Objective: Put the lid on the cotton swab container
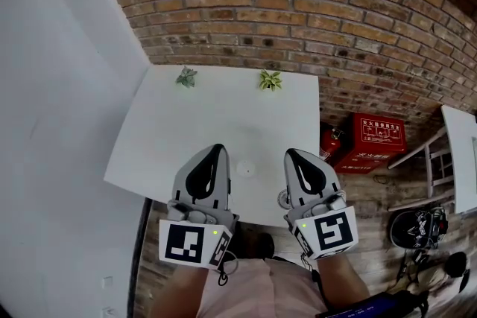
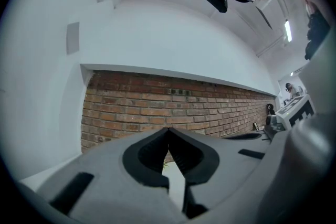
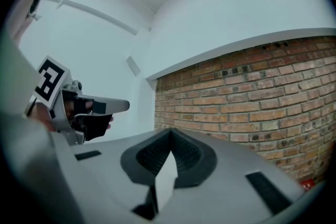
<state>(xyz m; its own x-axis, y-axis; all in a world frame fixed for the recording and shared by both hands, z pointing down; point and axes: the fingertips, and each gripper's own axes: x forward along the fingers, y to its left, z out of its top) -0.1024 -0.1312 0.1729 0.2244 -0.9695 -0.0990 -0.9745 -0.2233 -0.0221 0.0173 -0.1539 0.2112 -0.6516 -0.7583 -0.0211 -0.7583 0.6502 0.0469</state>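
Head view: left hand-held gripper (image 1: 218, 149) and right hand-held gripper (image 1: 292, 154) both have jaws together, empty. Small round cotton swab container (image 1: 246, 169) lies on bench (image 1: 223, 104) between them, slightly nearer left. Round piece (image 1: 282, 198) beside right, maybe the lid.

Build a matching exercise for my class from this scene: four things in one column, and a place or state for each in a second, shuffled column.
Things
1. left gripper
2. green plant
3. red box
4. brick wall

Places or states
A. on the floor, right of the table
B. shut, holding nothing
C. at the table's far edge
D. behind the table

Pairs: 1-B, 2-C, 3-A, 4-D
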